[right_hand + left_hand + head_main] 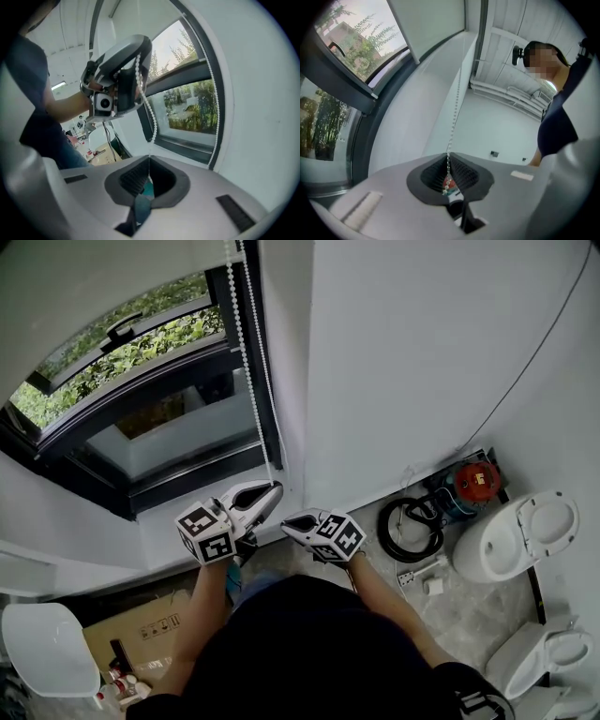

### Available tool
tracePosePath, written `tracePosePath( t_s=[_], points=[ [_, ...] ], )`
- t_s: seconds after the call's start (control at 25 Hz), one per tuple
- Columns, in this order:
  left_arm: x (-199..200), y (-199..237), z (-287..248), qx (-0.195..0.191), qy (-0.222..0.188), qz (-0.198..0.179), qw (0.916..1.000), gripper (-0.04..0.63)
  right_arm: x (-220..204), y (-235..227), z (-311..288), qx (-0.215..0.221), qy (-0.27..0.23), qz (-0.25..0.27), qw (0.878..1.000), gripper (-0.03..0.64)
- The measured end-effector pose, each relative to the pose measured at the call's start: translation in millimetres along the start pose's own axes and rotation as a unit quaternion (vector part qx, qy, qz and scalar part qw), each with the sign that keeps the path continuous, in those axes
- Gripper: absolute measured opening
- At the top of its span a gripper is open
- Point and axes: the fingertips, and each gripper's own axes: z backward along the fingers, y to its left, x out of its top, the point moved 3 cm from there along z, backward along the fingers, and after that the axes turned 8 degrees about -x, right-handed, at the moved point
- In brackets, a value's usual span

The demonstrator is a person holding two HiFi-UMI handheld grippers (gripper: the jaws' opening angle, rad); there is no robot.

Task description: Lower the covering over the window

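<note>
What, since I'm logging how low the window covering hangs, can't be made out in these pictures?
- The covering: no view tells it apart from the white wall around the window.
- The bead chain: its top is cut off by the head view's upper edge.
- Chain below the left gripper: hidden behind it in the head view.
- Print on the cardboard box: too small, head view.

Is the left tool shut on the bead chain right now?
Shut on it: the left gripper view shows the left tool, jaws together, pinching the bead chain, which runs straight up.
</note>
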Motion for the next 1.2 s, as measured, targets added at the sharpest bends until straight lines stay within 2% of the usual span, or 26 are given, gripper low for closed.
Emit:
tracePosePath(
  t_s=[0.08, 0.12, 0.24, 0.32, 0.56, 0.72, 0.96, 1.08, 1.2],
  points=[
    [-24, 1, -5, 0.002, 0.038, 0.007, 0.9992, 0.023, 1, -2, -2, -0.002, -0.002, 0.001, 1.000, 0.014],
    [-33, 1, -3, 0.001, 0.037, 0.021, 0.9991, 0.023, 1, -1, -2, -0.001, 0.000, 0.004, 1.000, 0.014],
    [-40, 0, 6, 0.002, -0.003, 0.060, 0.9982, 0.023, 1, 3, -1, 0.004, 0.006, 0.010, 1.000, 0.014],
    [-38, 3, 9, 0.004, -0.003, 0.056, 0.9984, 0.023, 3, 2, 0, -0.001, 0.002, 0.012, 1.000, 0.014],
    [-37, 9, 12, 0.013, -0.007, 0.054, 0.9984, 0.023, 19, -14, 12, -0.054, -0.032, 0.011, 0.998, 0.014],
    [-38, 9, 16, 0.014, -0.019, 0.059, 0.9980, 0.023, 50, -22, 40, -0.076, -0.098, -0.004, 0.992, 0.014],
    [-39, 10, 15, 0.010, -0.023, 0.062, 0.9977, 0.023, 114, -28, 101, -0.100, -0.228, -0.016, 0.968, 0.015],
    [-40, 7, 11, 0.006, -0.023, 0.063, 0.9977, 0.023, 142, -22, 122, -0.093, -0.261, -0.003, 0.961, 0.015],
    [-40, 2, 8, -0.001, -0.023, 0.062, 0.9978, 0.023, 166, -8, 133, -0.063, -0.287, 0.005, 0.956, 0.015]
  ],
)
